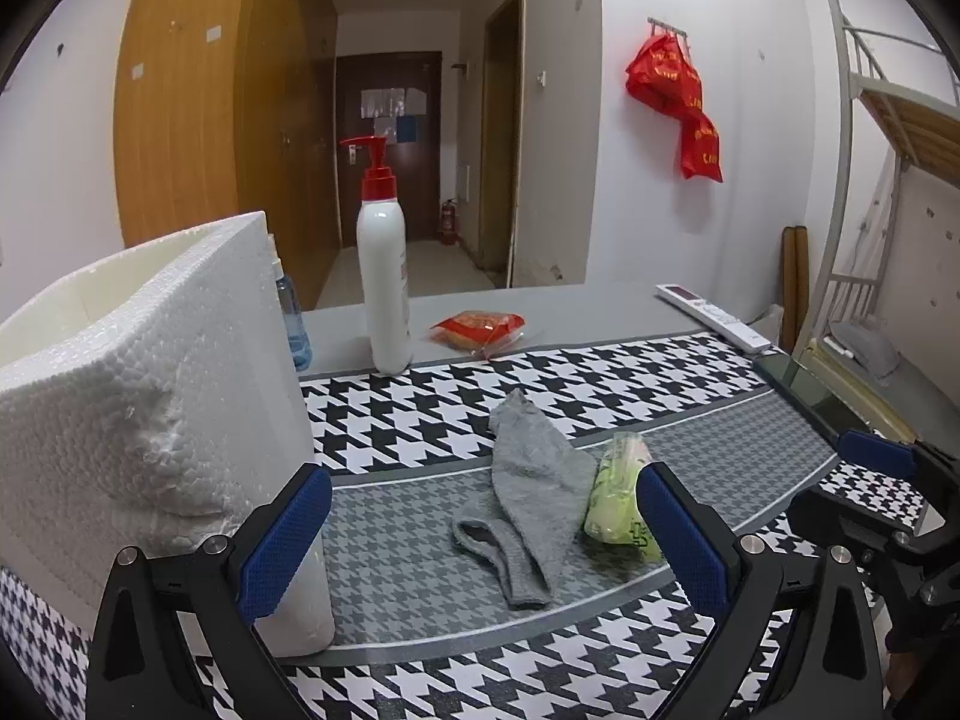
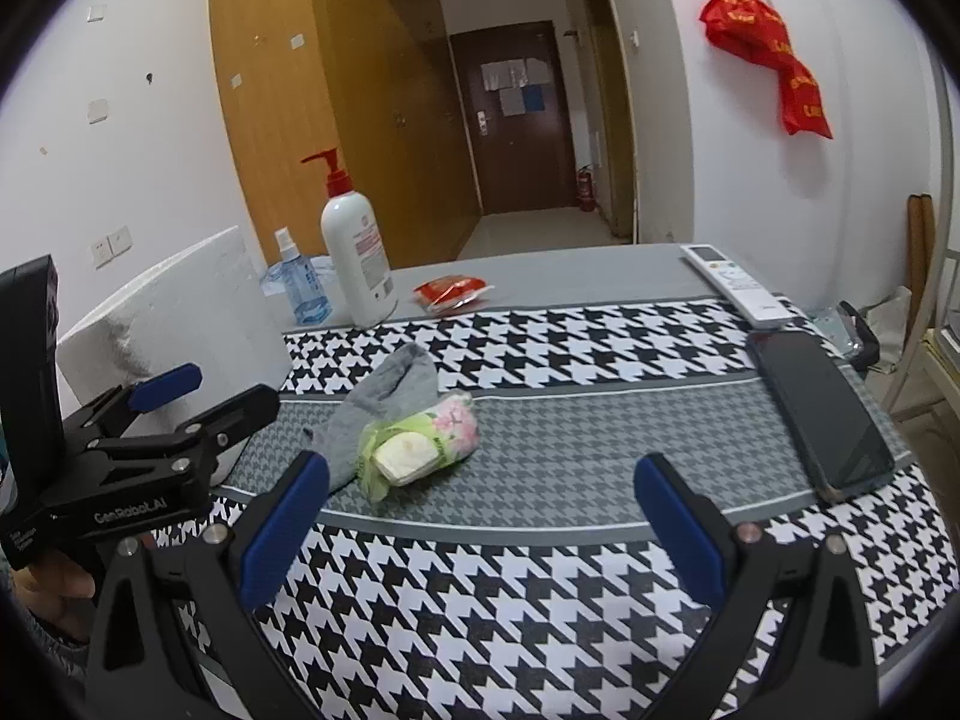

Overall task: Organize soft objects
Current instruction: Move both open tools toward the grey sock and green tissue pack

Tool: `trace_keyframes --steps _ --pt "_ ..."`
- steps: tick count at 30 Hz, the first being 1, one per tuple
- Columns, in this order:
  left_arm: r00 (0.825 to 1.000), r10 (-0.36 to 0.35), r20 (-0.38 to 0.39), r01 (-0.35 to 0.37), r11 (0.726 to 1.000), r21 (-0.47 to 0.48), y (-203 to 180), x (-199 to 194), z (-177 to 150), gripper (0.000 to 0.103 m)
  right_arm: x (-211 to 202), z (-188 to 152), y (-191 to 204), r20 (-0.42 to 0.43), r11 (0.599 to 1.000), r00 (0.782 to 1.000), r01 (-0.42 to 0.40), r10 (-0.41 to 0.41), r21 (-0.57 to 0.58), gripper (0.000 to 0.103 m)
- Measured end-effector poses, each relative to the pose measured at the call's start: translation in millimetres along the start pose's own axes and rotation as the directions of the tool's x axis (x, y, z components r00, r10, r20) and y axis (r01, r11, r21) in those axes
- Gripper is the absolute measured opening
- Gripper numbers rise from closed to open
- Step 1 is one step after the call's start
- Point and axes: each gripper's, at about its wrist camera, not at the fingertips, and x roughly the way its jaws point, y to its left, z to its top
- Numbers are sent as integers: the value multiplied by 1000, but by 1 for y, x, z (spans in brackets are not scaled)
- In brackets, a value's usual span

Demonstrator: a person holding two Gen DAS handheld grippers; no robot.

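A grey sock [image 1: 528, 492] [image 2: 384, 402] lies flat on the houndstooth cloth. Beside it, on its right, rests a green flowered tissue pack [image 1: 618, 495] [image 2: 420, 444], touching the sock. My left gripper [image 1: 480, 534] is open low over the cloth, its fingers straddling the sock and the pack from the near side. In the right wrist view that left gripper [image 2: 204, 387] shows at the left edge. My right gripper [image 2: 480, 522] is open and holds nothing, on the near side of the pack and to its right. A white foam box [image 1: 132, 396] [image 2: 180, 306] stands at the left.
At the back stand a white pump bottle [image 1: 384, 276] [image 2: 357, 258], a blue spray bottle [image 2: 300, 288] and a red snack packet [image 1: 480, 330] [image 2: 450, 291]. A white remote [image 2: 735, 282] and a dark phone [image 2: 828, 414] lie at the right, near the table's edge.
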Motion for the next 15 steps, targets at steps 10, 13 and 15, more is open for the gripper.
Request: trace_keyframes --steps 10,13,15 --pt "1000 11 -22 -11 1000 -7 4 6 0 102 18 2 7 -41 1000 999 -17 17 -12 103" --pt "999 3 -47 -4 1000 -6 4 11 0 102 22 2 8 -55 1000 998 -8 8 -6 103" --pt "998 -4 -67 4 1000 -1 3 15 -1 102 23 2 8 -59 1000 998 -2 2 -9 103"
